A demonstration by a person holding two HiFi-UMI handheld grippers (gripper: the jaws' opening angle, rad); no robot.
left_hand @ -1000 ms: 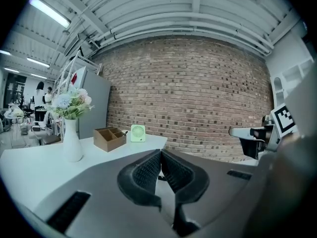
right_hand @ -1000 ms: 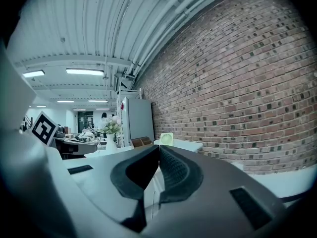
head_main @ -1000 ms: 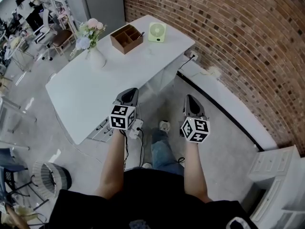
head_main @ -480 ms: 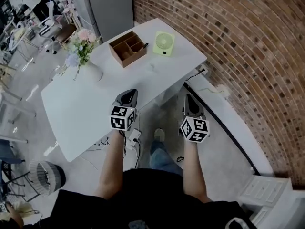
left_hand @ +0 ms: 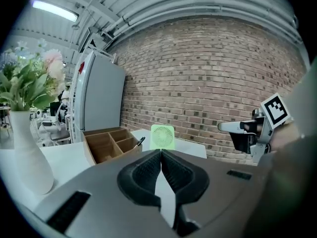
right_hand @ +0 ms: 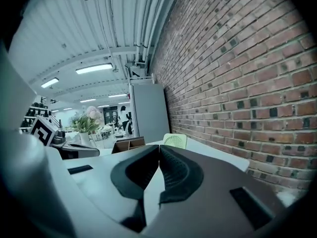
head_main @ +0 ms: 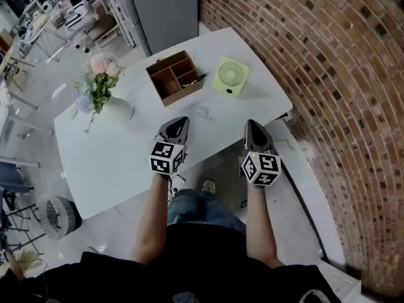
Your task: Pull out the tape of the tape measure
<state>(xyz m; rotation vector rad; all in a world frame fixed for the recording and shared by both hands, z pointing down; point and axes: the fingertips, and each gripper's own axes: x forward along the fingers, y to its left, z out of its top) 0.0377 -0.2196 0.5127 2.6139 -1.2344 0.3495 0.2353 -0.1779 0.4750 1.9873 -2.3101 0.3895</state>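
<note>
No tape measure can be made out for sure. A small pale object (head_main: 203, 112) lies on the white table (head_main: 113, 150) in front of the wooden organizer (head_main: 174, 76); I cannot tell what it is. My left gripper (head_main: 178, 121) hangs over the table's near edge, shut and empty; its pads (left_hand: 148, 170) meet. My right gripper (head_main: 253, 125) is held over the floor just off the table's right corner, also shut with nothing in it; its pads (right_hand: 171, 170) touch.
A green desk fan (head_main: 231, 76) stands at the table's far right, and a white vase of flowers (head_main: 101, 96) at its left. A brick wall (head_main: 328, 74) runs along the right. A grey cabinet (head_main: 165, 8) stands behind the table. A round floor fan (head_main: 57, 214) sits at the lower left.
The person has stepped closer to the table, so it sits nearer and more central in the head view. Both grippers stay shut and side by side.
</note>
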